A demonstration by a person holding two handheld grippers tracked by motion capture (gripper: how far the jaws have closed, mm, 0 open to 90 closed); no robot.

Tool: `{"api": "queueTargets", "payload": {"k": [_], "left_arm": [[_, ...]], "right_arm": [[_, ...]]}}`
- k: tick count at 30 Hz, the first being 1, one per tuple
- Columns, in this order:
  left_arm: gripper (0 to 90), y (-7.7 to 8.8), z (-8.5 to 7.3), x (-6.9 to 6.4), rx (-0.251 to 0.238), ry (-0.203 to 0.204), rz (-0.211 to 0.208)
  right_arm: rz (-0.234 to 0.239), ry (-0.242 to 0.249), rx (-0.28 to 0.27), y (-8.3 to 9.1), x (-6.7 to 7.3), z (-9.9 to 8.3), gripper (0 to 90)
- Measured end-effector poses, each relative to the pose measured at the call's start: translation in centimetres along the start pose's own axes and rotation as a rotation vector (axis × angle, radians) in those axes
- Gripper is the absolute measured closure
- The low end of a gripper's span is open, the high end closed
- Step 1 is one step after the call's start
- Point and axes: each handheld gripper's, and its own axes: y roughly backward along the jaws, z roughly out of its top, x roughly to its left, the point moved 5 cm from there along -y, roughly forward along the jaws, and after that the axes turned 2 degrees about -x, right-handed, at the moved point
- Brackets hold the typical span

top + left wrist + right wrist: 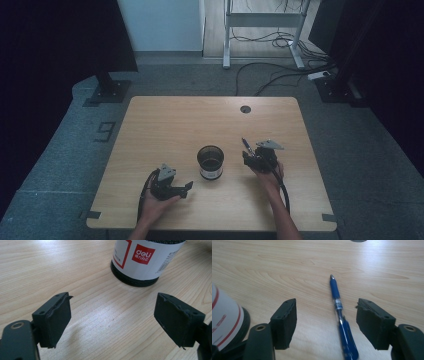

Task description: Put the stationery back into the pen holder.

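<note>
While the blue pen [338, 315] lies flat on the table [175, 120], to the right of the black pen cup [210, 162] and a little apart from it, the right claw [327, 308] comes in low over it, straddling the barrel. Its jaws stand apart on either side with a gap between each pad and the plastic, so nothing is pinched yet.

To my eye the pen is light, stiff and smooth, the sort of thing that rolls or skids if only one pad reaches it first. I would take it around the middle of the barrel, near the clear banded section, with the pads square across it. That way it should not pivot once it is lifted.

The right hand holds its tool nearly level, aimed away from the person along the pen's length, with the forearm angling in from the bottom edge.

The left claw [112, 312] rests low beside the cup, pointing at its white label. Its jaws are spread, with only bare wood between them. That hand sits close to the table's near edge.
</note>
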Motion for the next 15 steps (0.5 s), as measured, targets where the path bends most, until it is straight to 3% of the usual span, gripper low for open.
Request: {"api": "queueTargets", "payload": {"k": [4, 6, 15], "left_arm": [[14.2, 0.1, -0.1, -0.1, 0.002, -0.009, -0.002], [14.2, 0.1, -0.1, 0.0, 0.000, -0.003, -0.004], [14.2, 0.0, -0.2, 0.2, 0.006, 0.004, -0.011]], "right_arm": [[-0.017, 0.001, 0.003, -1.4, 0.0, 0.2, 36.5], [-0.018, -0.005, 0.033, -2.2, -0.2, 0.1, 36.1], [-0.028, -0.003, 0.052, -3.9, -0.4, 0.5, 37.7]]}}
